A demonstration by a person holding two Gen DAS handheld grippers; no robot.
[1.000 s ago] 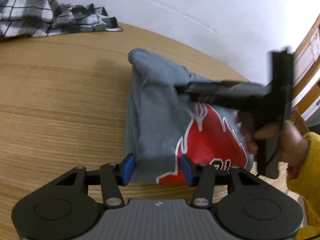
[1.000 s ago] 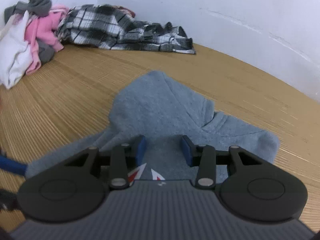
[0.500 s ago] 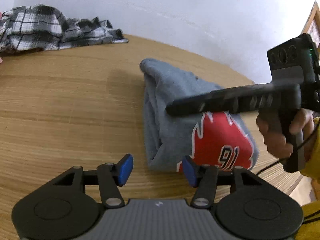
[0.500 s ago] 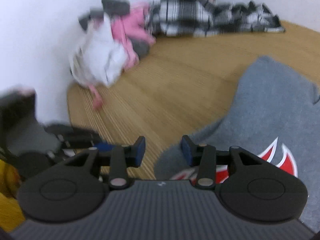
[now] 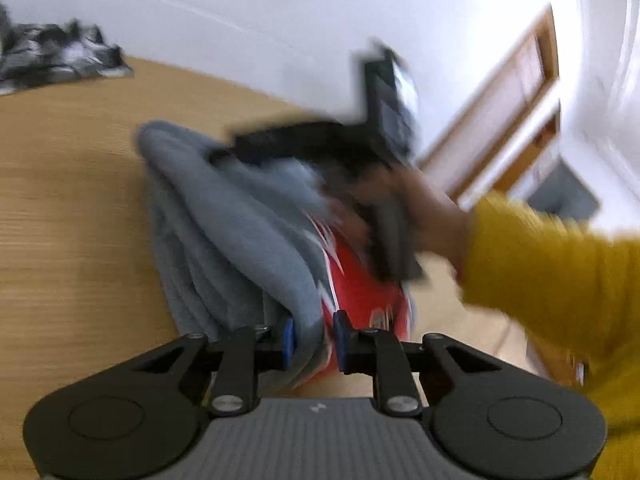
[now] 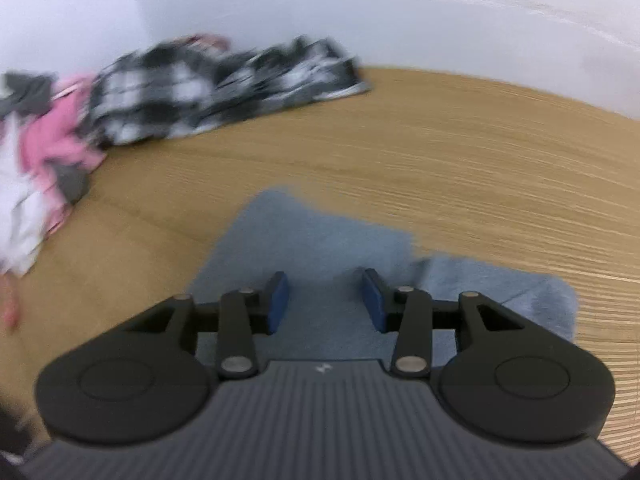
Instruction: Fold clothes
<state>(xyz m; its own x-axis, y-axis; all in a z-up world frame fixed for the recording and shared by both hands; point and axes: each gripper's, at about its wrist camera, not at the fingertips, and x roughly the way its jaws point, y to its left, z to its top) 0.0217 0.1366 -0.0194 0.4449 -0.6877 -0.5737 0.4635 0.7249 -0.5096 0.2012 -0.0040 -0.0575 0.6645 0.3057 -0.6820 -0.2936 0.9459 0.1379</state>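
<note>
A folded grey hoodie [image 5: 224, 232] with a red and white print [image 5: 360, 288] lies on the wooden table [image 5: 64, 216]. My left gripper [image 5: 314, 338] is shut on the hoodie's near edge, with the grey cloth bunched between its blue pads. The right gripper's body [image 5: 384, 128] shows blurred above the hoodie's far end, held by a hand in a yellow sleeve. In the right wrist view my right gripper [image 6: 325, 300] is open over the grey hoodie [image 6: 320, 240], with nothing between its pads.
A black and white plaid shirt [image 6: 224, 84] lies crumpled at the table's far side by the white wall, also in the left wrist view [image 5: 56, 56]. Pink and white clothes [image 6: 36, 160] are piled at the left. A wooden door frame [image 5: 512, 100] stands at the right.
My left gripper has moved forward and shut on the hoodie's near edge. My right gripper has swung back over the hoodie's far end and stays open.
</note>
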